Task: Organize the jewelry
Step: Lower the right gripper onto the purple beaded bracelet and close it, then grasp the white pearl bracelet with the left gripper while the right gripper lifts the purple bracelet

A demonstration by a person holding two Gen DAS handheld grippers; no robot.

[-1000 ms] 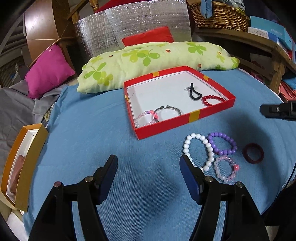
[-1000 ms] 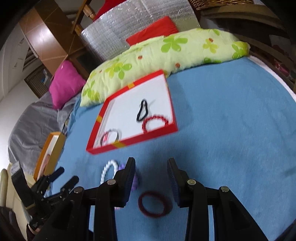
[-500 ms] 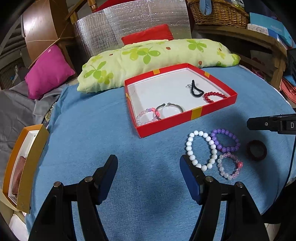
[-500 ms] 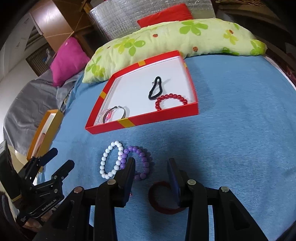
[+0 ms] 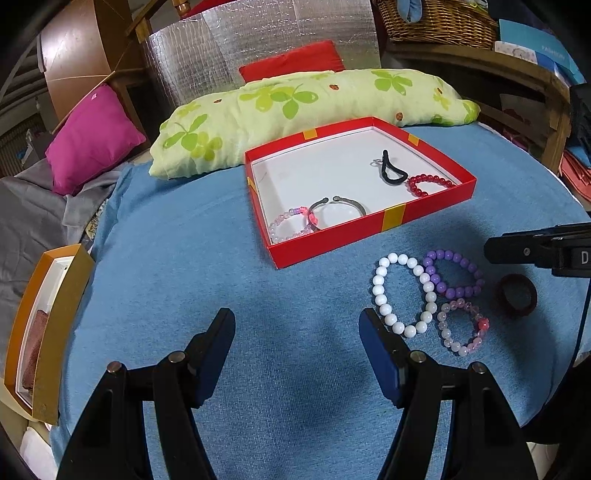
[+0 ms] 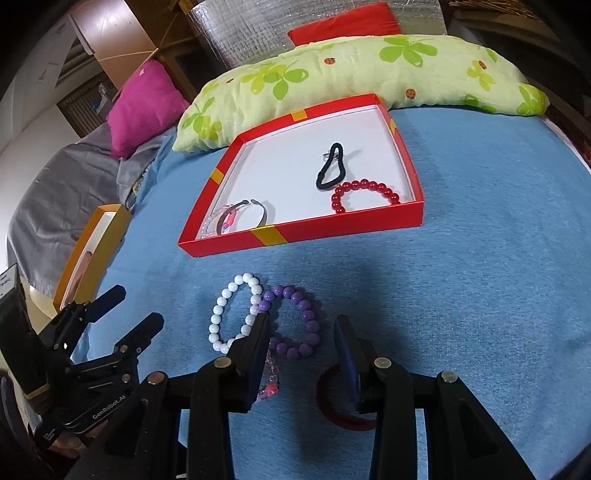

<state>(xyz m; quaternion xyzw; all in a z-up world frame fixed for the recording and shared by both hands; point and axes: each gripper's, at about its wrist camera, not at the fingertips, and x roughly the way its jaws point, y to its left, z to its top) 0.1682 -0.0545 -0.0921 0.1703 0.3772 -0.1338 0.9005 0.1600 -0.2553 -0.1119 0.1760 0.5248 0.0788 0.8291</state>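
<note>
A red tray (image 5: 369, 236) (image 6: 332, 229) on the blue cloth holds a black hair tie (image 5: 393, 172), a red bead bracelet (image 5: 428, 182), a metal bangle (image 5: 338, 206) and a pale pink bracelet (image 5: 290, 225). In front of it lie a white bead bracelet (image 5: 402, 295) (image 6: 231, 314), a purple one (image 5: 454, 273) (image 6: 295, 321), a pale pink one (image 5: 461, 326) and a dark red ring (image 5: 516, 295) (image 6: 340, 406). My left gripper (image 5: 297, 347) is open and empty, left of the white bracelet. My right gripper (image 6: 301, 343) is open over the purple bracelet and the dark red ring.
A green floral pillow (image 5: 303, 110) lies behind the tray, with a magenta cushion (image 5: 92, 140) at left. An orange box (image 5: 44, 325) sits at the cloth's left edge. Shelves and a wicker basket (image 5: 439, 18) stand at the back right.
My right gripper has moved left and forward toward the loose bracelets, which now sit between and just beyond its fingers. My left gripper has stayed nearly still and open.
</note>
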